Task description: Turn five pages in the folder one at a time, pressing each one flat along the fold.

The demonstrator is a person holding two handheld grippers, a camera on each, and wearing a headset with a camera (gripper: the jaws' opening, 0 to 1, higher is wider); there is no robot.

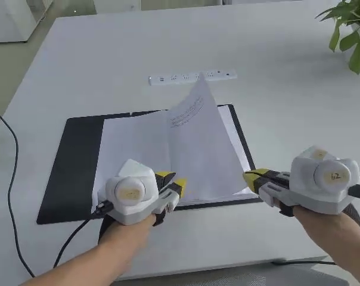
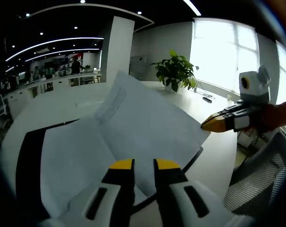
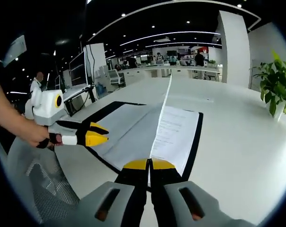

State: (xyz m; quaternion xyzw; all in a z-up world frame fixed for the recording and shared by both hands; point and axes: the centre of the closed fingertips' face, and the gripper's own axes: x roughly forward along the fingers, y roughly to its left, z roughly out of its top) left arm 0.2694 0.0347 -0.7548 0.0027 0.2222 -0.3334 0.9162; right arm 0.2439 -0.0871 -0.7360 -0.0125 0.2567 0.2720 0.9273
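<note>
A black folder (image 1: 78, 161) lies open on the white table, with white pages in it. One page (image 1: 201, 149) stands lifted and slanted above the right half. My right gripper (image 1: 250, 177) is shut on that page's lower right corner. In the right gripper view the page (image 3: 164, 113) rises edge-on from between the shut jaws of my right gripper (image 3: 149, 164). My left gripper (image 1: 175, 185) hovers at the folder's near edge by the fold, jaws together and holding nothing. In the left gripper view my left gripper (image 2: 144, 165) faces the raised page (image 2: 147, 123).
A white power strip (image 1: 192, 77) lies beyond the folder. A potted plant (image 1: 350, 30) stands at the far right corner. A black cable (image 1: 13, 173) trails along the table's left side. A mesh chair (image 2: 261, 184) sits at the near edge.
</note>
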